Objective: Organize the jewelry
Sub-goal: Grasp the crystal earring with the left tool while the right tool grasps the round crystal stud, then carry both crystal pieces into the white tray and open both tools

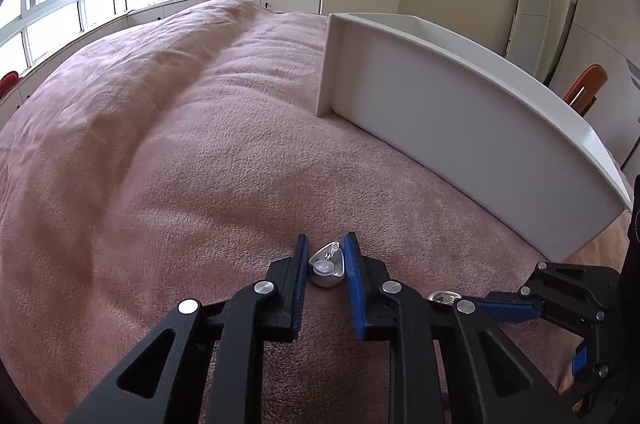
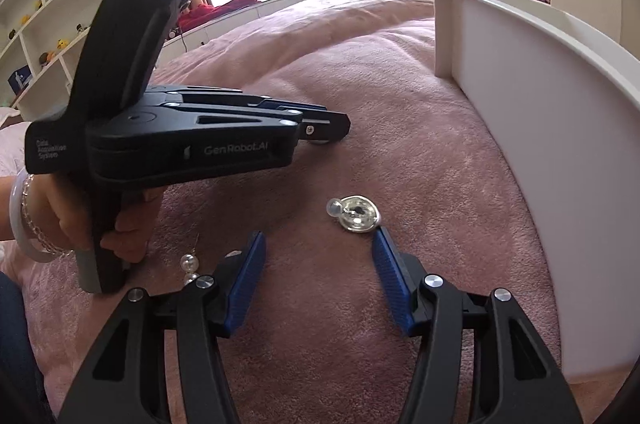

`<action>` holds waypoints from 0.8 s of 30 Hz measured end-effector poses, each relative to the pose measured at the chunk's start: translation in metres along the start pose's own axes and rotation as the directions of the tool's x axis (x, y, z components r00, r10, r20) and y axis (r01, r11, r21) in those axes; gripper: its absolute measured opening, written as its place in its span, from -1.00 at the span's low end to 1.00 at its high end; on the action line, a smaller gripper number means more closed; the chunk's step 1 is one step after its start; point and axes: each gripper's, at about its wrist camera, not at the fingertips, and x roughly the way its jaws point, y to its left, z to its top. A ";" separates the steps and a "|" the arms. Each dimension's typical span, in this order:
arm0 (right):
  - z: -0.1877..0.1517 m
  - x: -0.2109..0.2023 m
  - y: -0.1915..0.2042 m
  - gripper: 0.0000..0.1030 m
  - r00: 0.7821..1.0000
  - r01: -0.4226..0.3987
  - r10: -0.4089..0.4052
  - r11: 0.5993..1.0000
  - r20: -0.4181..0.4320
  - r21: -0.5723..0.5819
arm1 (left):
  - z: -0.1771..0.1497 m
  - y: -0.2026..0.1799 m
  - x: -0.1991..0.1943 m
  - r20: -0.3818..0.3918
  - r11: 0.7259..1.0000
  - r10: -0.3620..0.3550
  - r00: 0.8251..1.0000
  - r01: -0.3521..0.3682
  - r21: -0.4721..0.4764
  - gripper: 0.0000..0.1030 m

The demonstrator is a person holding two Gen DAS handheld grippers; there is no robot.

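Note:
In the left wrist view my left gripper (image 1: 326,244) is shut on a small silver heart-shaped earring (image 1: 328,266), which rests on the pink blanket (image 1: 180,164) with a blue pad against each side. From the right wrist view the left gripper (image 2: 324,130) lies low over the blanket with a silvery bit under its tip. My right gripper (image 2: 319,232) stands open and holds nothing. A round silver earring (image 2: 356,214) lies just beyond its right fingertip. That same round piece (image 1: 442,296) peeks out behind the left gripper's linkage.
A white tray (image 2: 520,96) stands on the blanket to the right, its tall wall (image 1: 460,120) close to both grippers. A pearl earring (image 2: 188,266) lies by the person's hand (image 2: 64,220) on the left gripper's handle. Shelves and windows are far behind.

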 end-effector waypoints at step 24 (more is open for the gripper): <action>0.042 -0.051 0.007 -0.46 0.989 -0.094 0.090 0.995 0.114 0.026 | 0.006 0.026 -0.045 0.025 0.994 0.041 0.999 -0.039 -0.101 -0.56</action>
